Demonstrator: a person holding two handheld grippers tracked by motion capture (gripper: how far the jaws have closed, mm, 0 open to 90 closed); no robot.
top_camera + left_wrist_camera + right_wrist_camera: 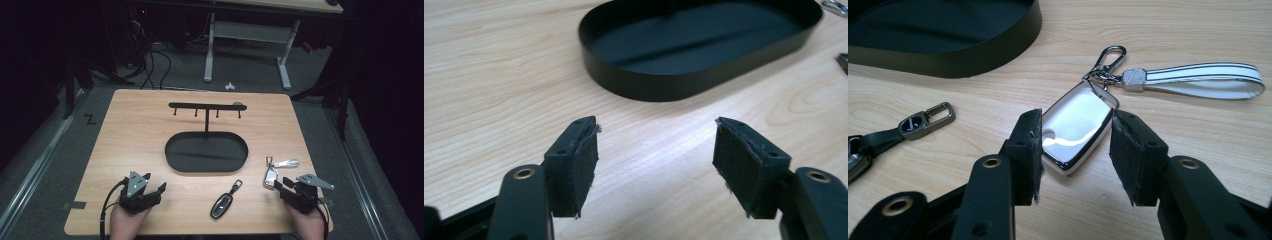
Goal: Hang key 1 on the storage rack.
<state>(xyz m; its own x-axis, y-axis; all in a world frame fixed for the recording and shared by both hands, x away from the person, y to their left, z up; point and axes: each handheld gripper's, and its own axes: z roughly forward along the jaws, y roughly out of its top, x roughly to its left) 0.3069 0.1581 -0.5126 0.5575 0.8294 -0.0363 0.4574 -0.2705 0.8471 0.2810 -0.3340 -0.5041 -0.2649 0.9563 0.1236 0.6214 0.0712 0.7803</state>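
On the wooden table (135, 130), nearest the person's left edge, the left gripper (161, 188) rests low in the person's left hand (127, 220), its jaws spread wide with nothing between them; the left gripper view shows bare wood between its two dark pads (586, 165) and the black oval tray (639, 85) just beyond them. That tray (172, 161) sits at the middle of the table and forms the base of a key stand, whose thin post rises to a crossbar (205, 105) with four small hooks hanging under it. Nearer the person, between the two grippers, a dark key fob (222, 205) lies flat and tilted, its short strap and metal clip pointing up toward the tray. To the right of it lies the silver key fob (270, 176), joined by a clasp to a white strap (287, 163) that stretches away to the right. The right gripper (280, 184), held in the person's right hand (309, 222), is at this fob: in the right gripper view its jaws stand half open on either side of the silver key fob (1075, 130), the left pad close against its edge, the right pad (1123, 160) just apart, and the fob lies flat on the wood.
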